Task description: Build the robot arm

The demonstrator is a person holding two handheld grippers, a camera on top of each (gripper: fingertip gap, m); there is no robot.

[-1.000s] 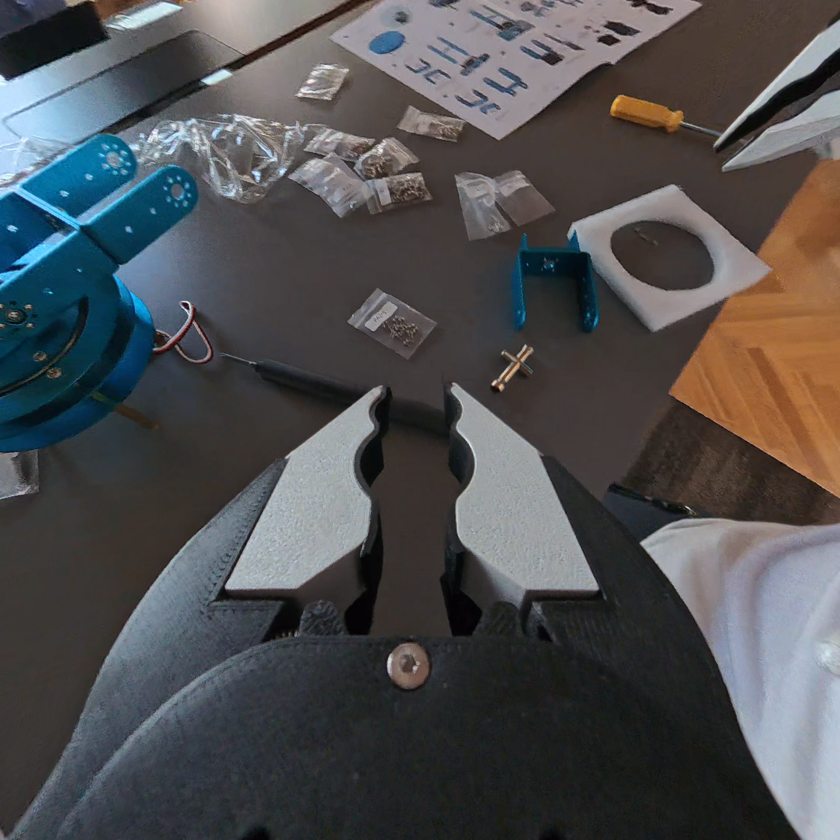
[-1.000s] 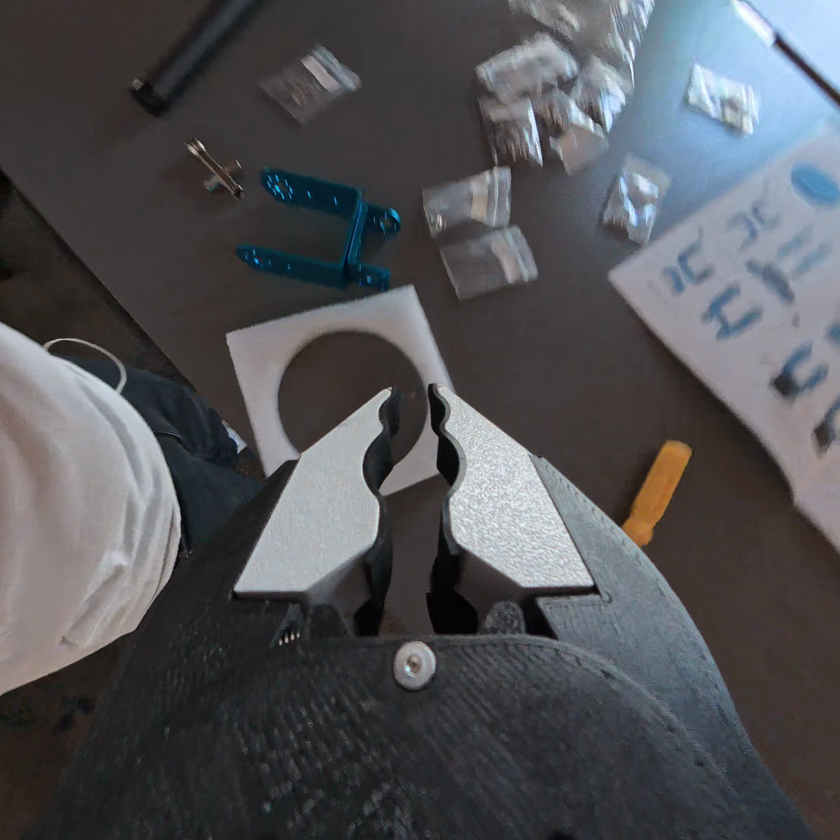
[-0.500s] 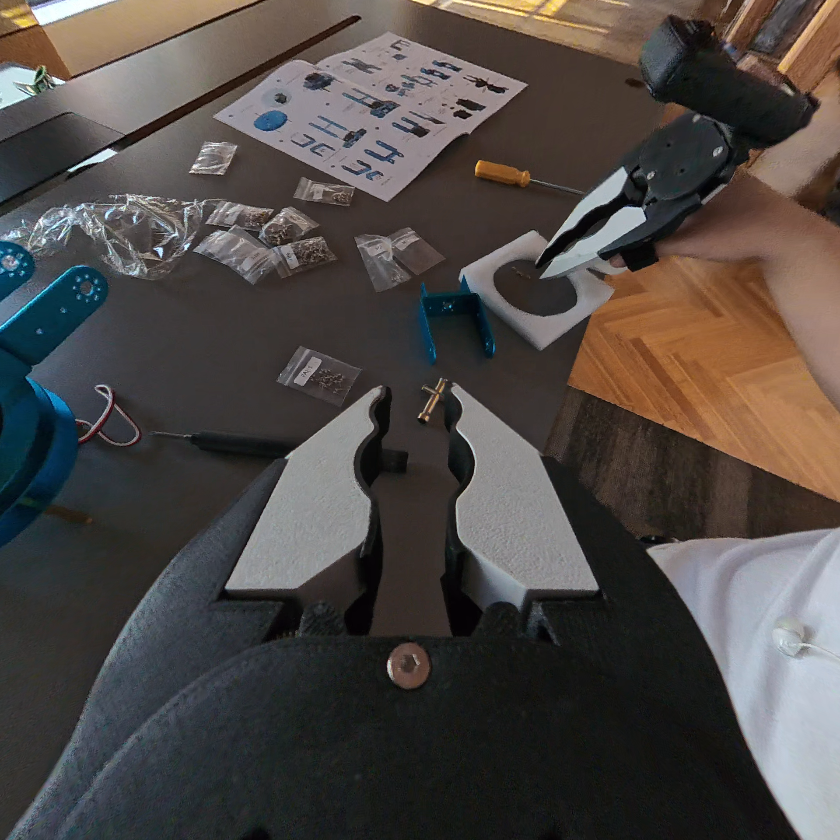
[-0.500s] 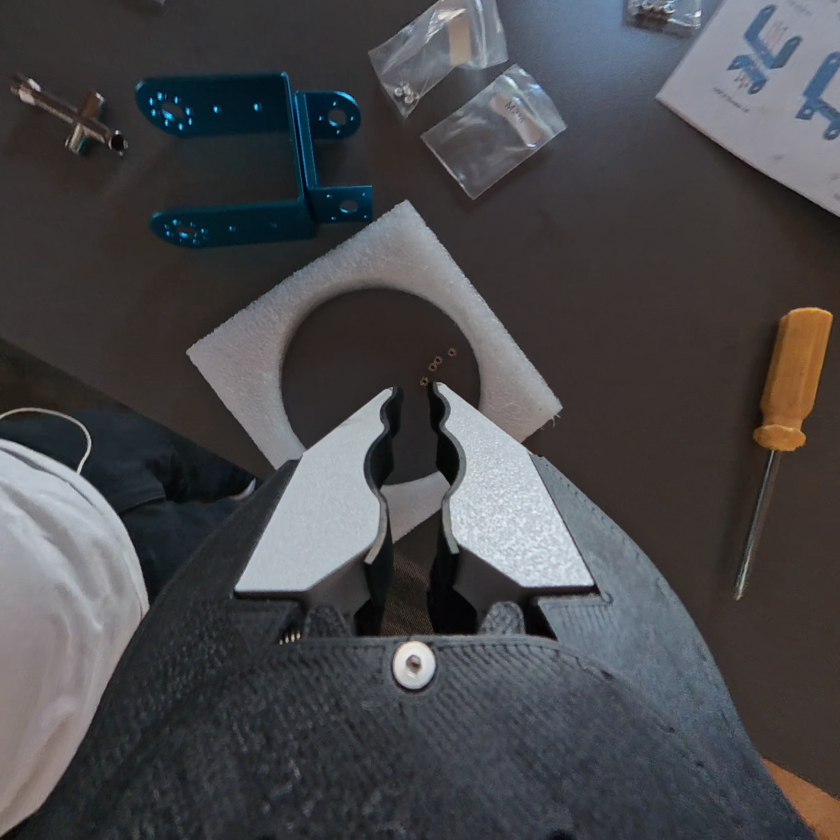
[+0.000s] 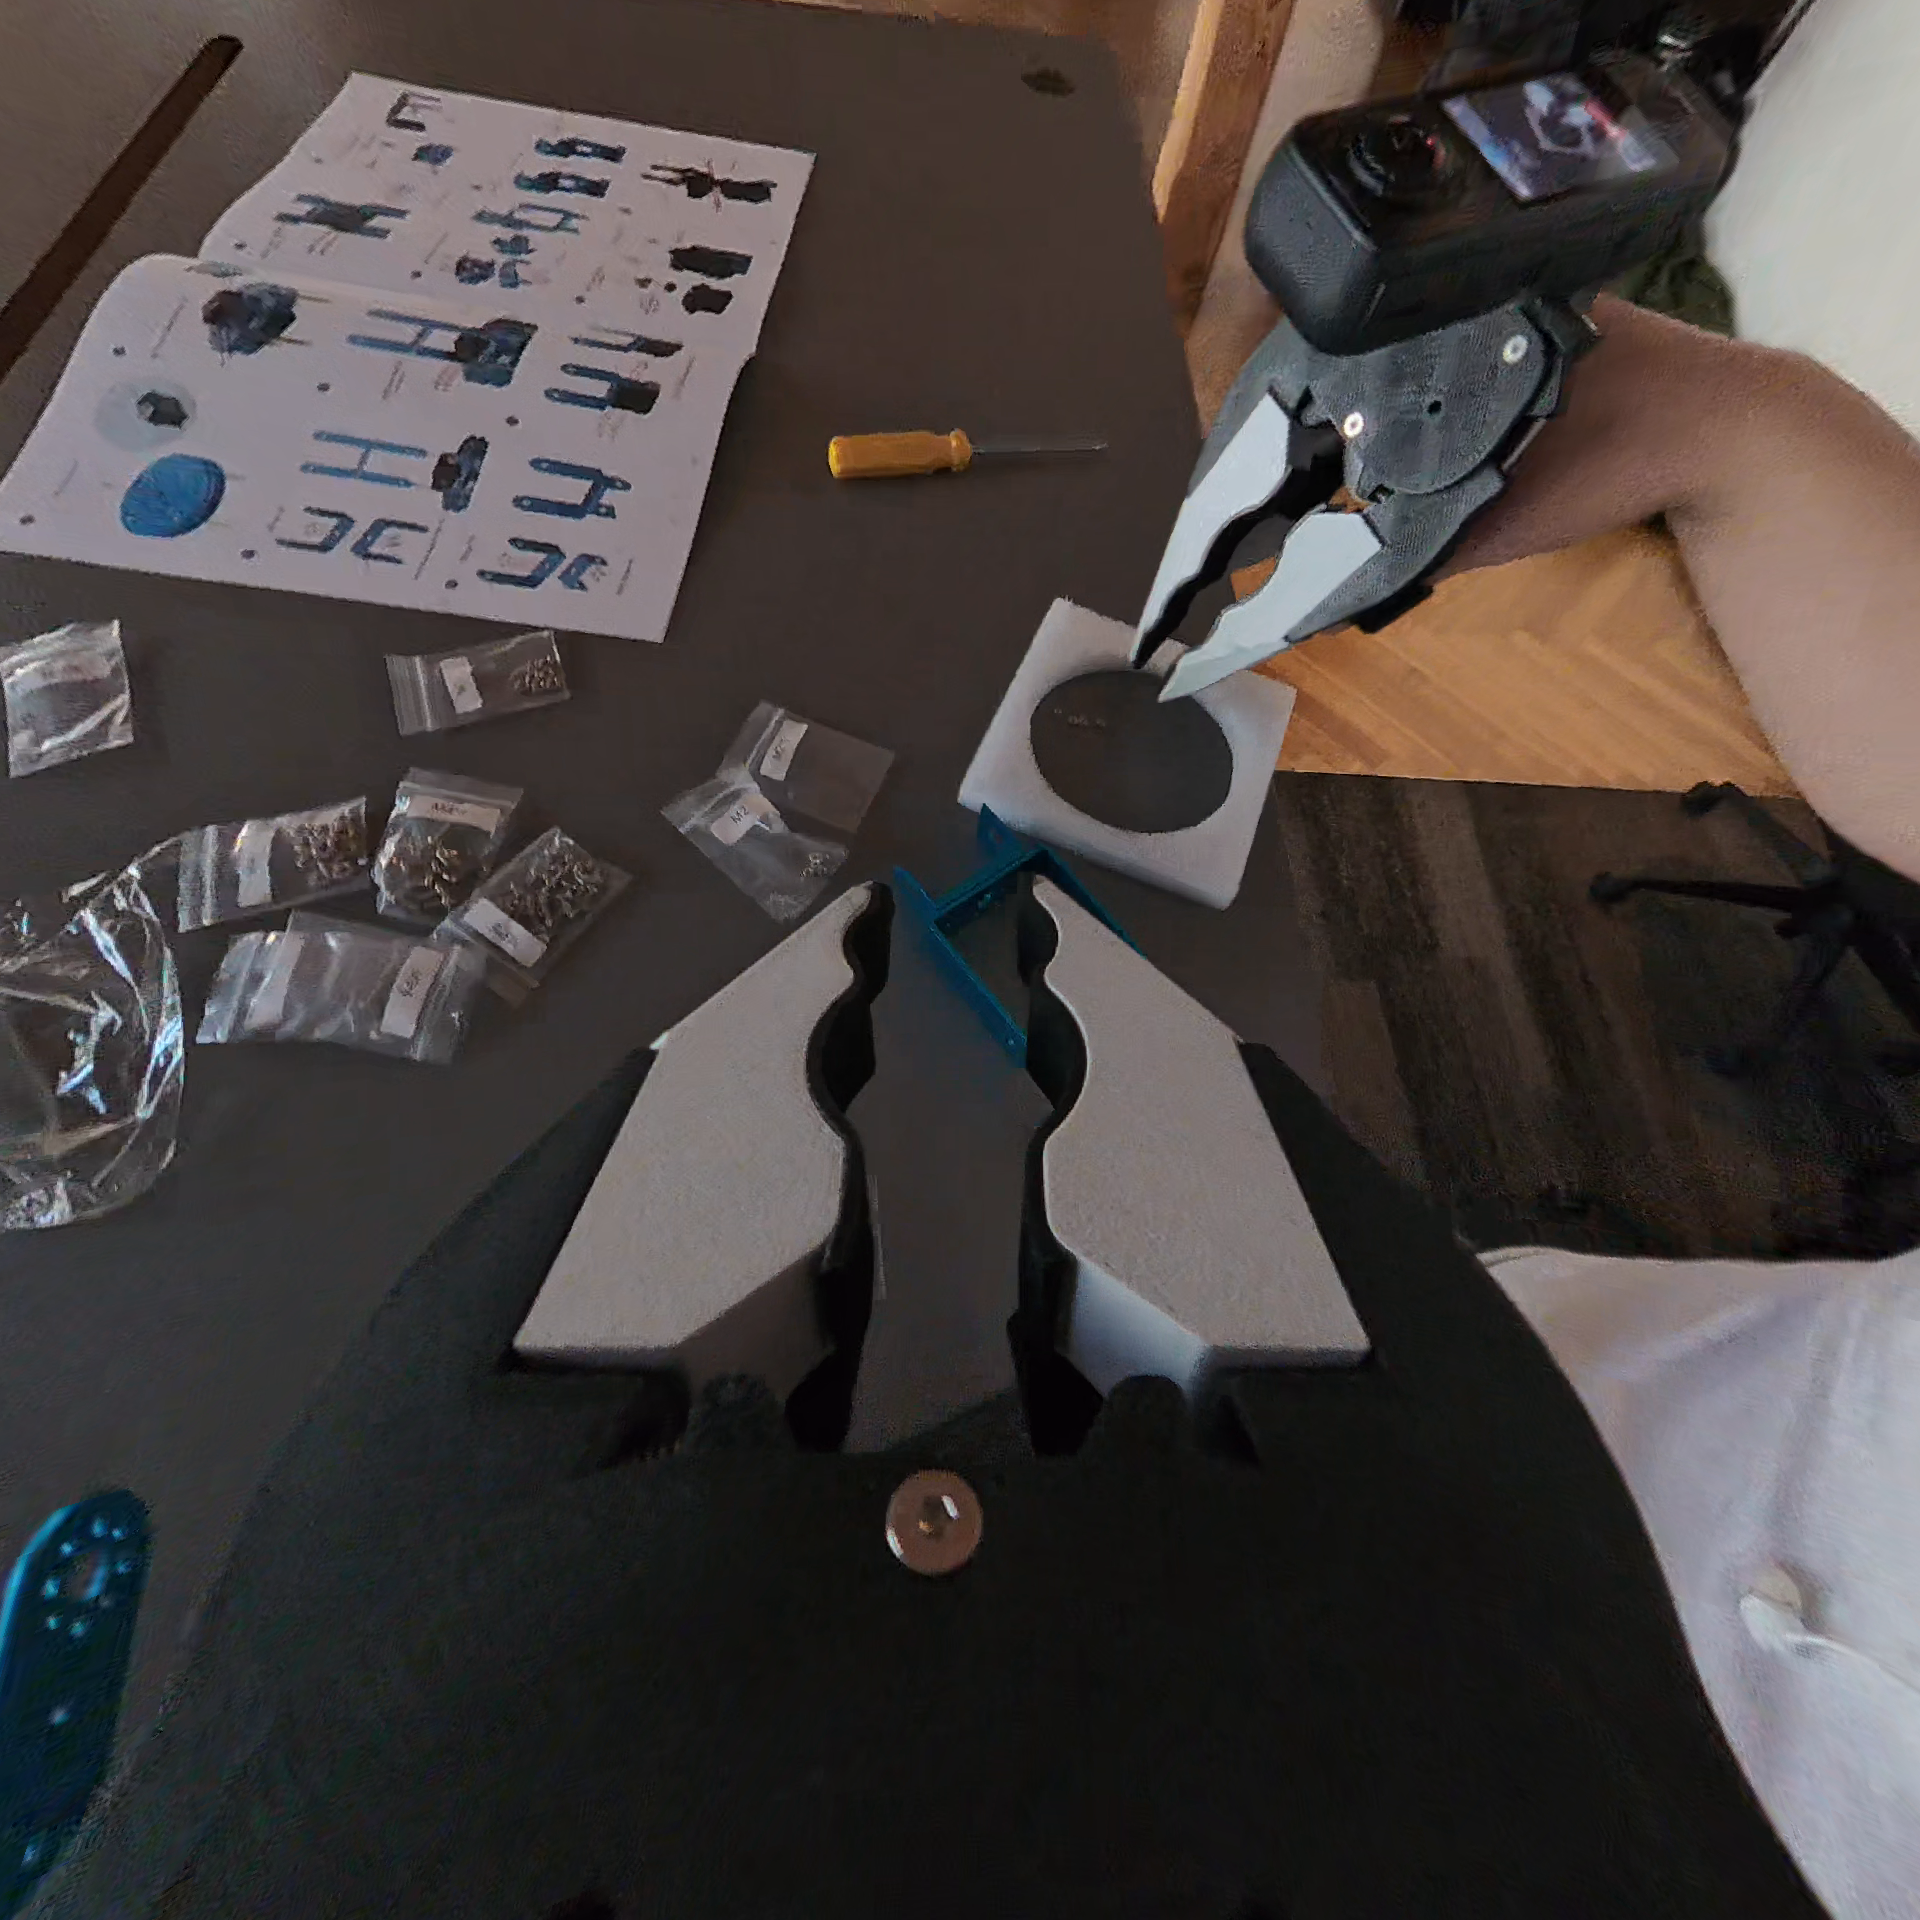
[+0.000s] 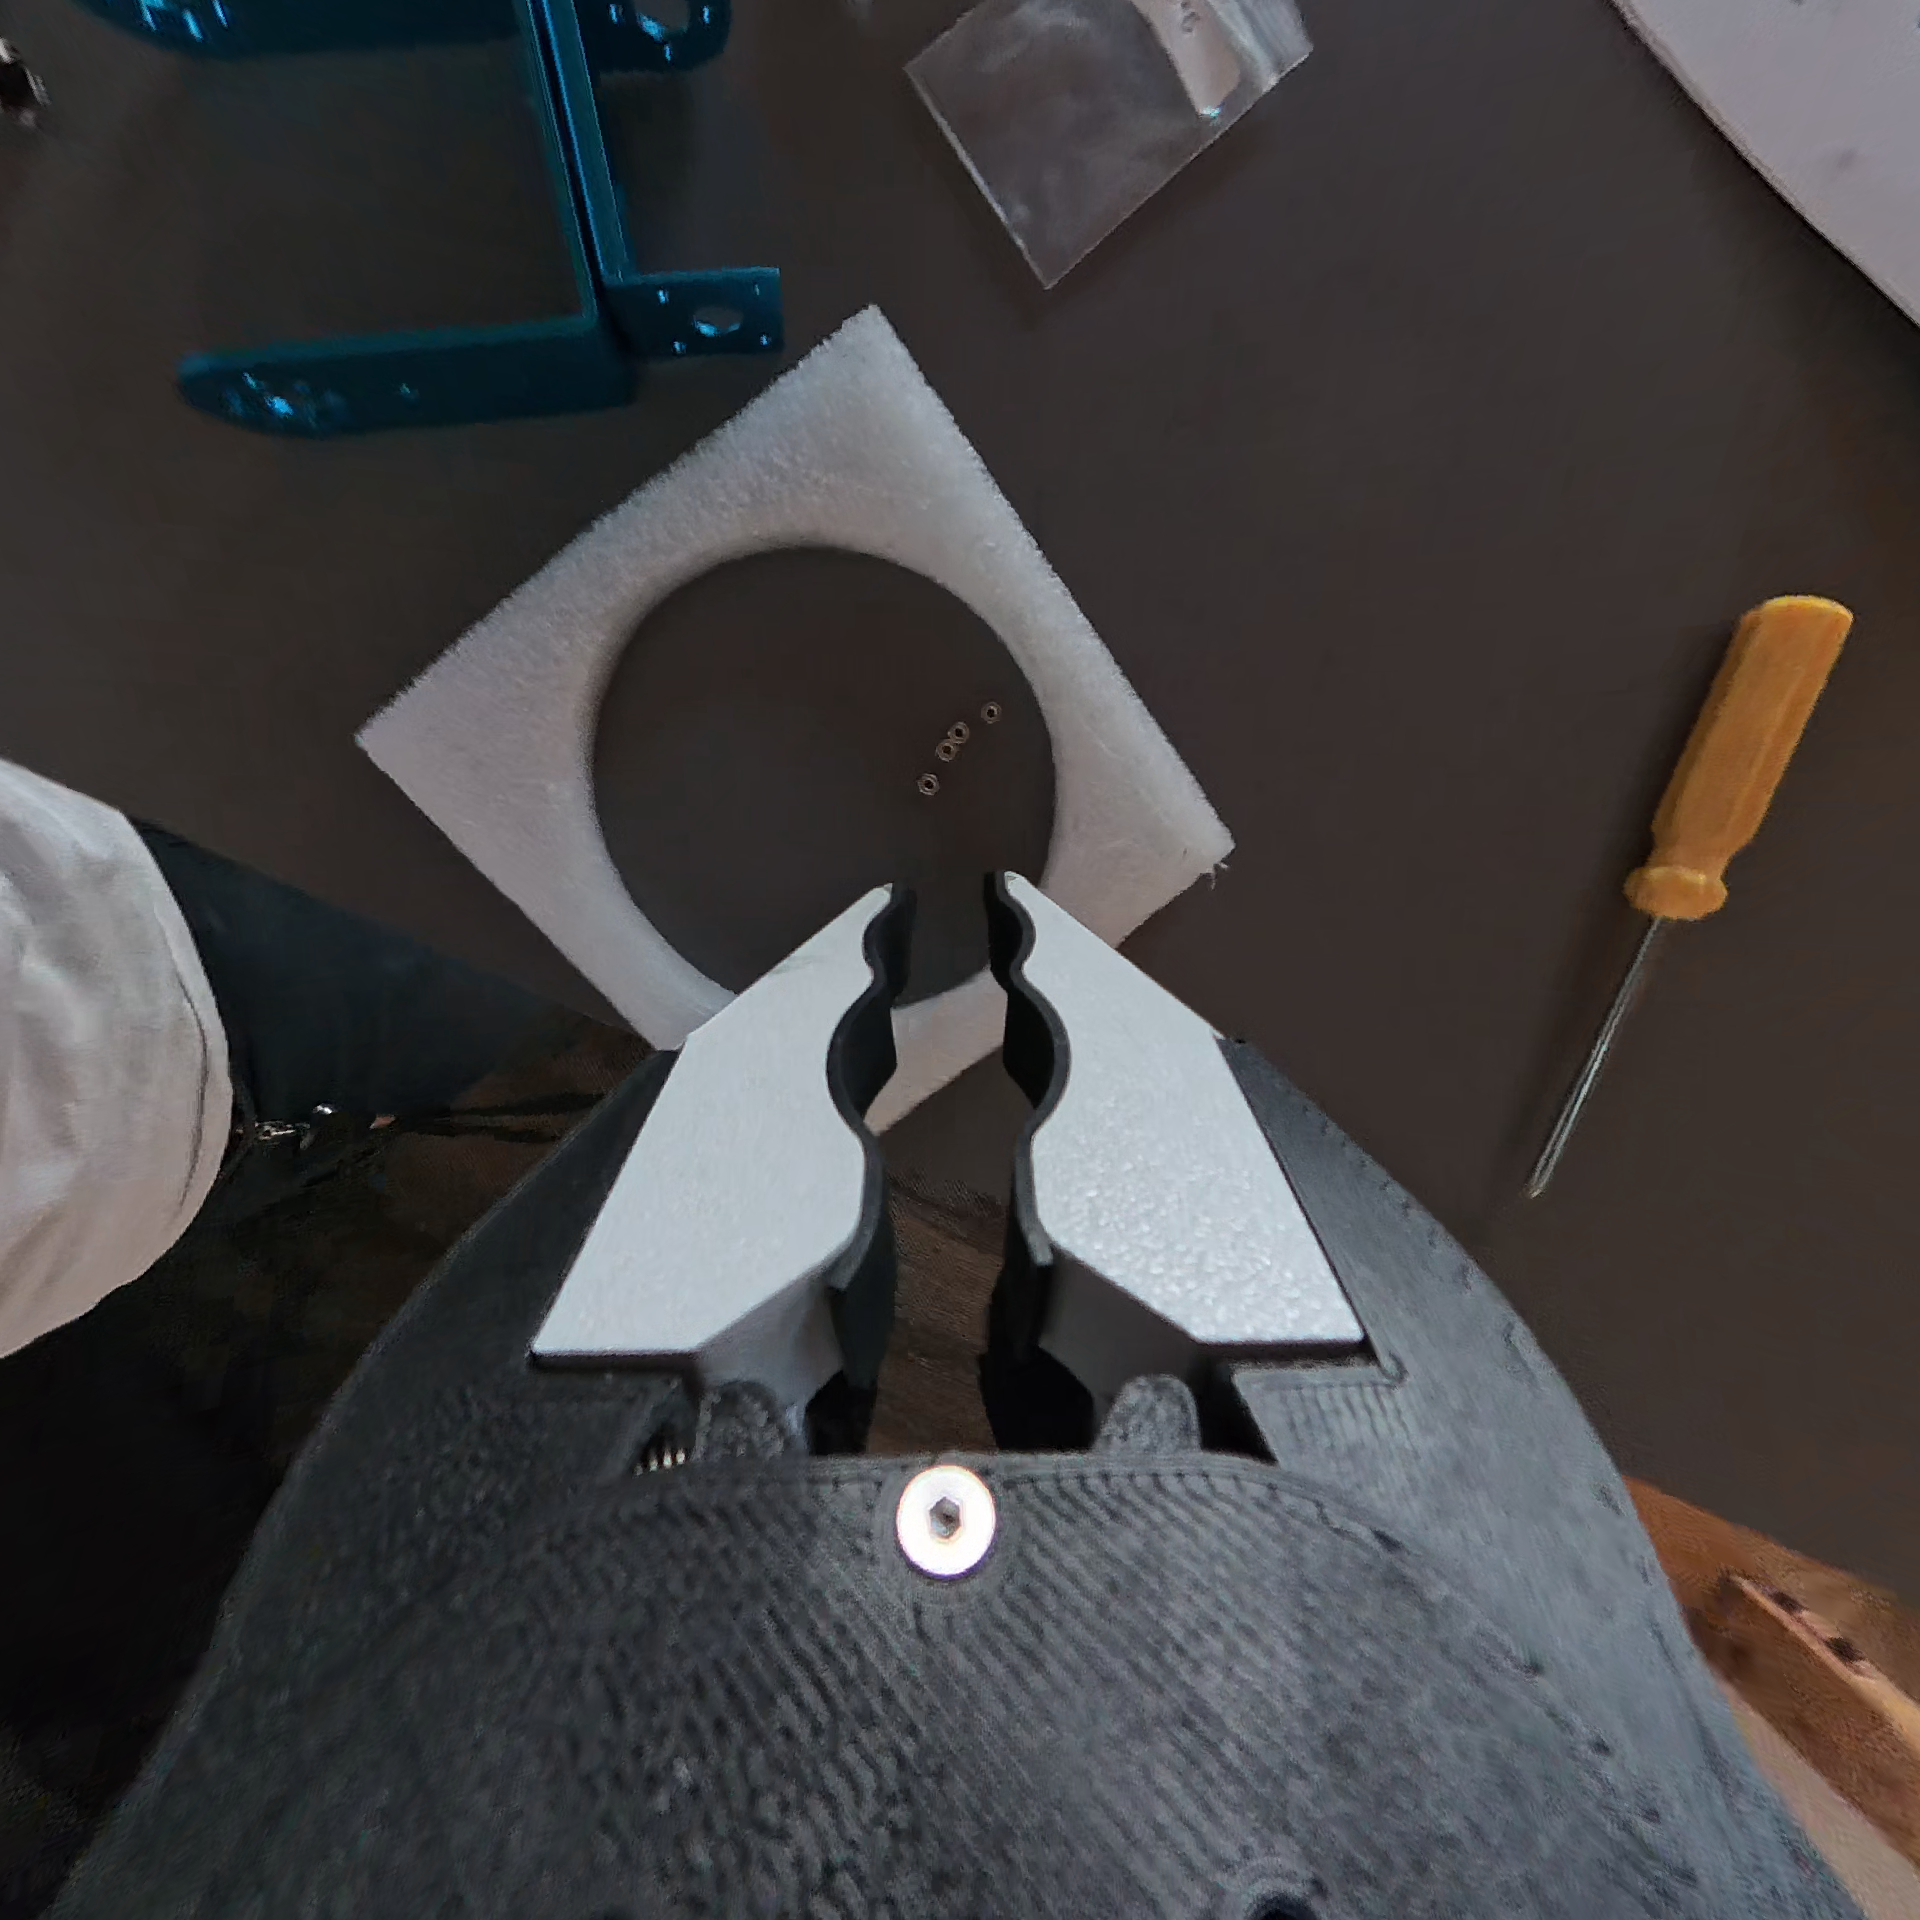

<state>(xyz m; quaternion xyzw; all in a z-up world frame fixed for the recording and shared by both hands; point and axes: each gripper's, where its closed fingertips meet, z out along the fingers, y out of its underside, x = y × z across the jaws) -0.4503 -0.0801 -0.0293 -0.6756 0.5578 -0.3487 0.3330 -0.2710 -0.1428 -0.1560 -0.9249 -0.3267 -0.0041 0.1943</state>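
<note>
My left gripper (image 5: pixel 956 894) is open and empty, hovering above the dark table. A blue U-shaped metal bracket (image 5: pixel 977 940) lies just beyond its tips. My right gripper (image 6: pixel 951 888) is narrowly open and empty, tips low over the near rim of a white foam square (image 6: pixel 520 727) with a round hole. Several tiny metal nuts (image 6: pixel 956 743) lie inside the hole, just ahead of the tips. In the left wrist view the right gripper (image 5: pixel 1153 675) points down at the foam square (image 5: pixel 1226 862). The bracket (image 6: pixel 582 208) lies beyond the foam.
A yellow-handled screwdriver (image 6: pixel 1745 748) lies right of the foam and also shows in the left wrist view (image 5: pixel 899 454). A printed sheet (image 5: pixel 416 364), several small bags of screws (image 5: pixel 447 862) and crumpled plastic (image 5: pixel 73 1039) lie to the left. The table edge and wooden floor (image 5: pixel 1507 675) are on the right. There is about 25 centimetres between the tips of the two grippers. To the white foam square (image 6: pixel 520 727): right tips about 7 centimetres, left tips about 20 centimetres. My left wrist view (image 5: pixel 1187 848) looks at it from another angle. Between my right fingertips and the bracket (image 6: pixel 582 208) there is roughly 11 centimetres. It is also in sight in the left wrist view (image 5: pixel 1008 859).
The left wrist view has swung right, from the black screwdriver and blue assembly to the bracket. The right gripper has dropped closer to the foam square, and the nuts now lie ahead of its tips.
</note>
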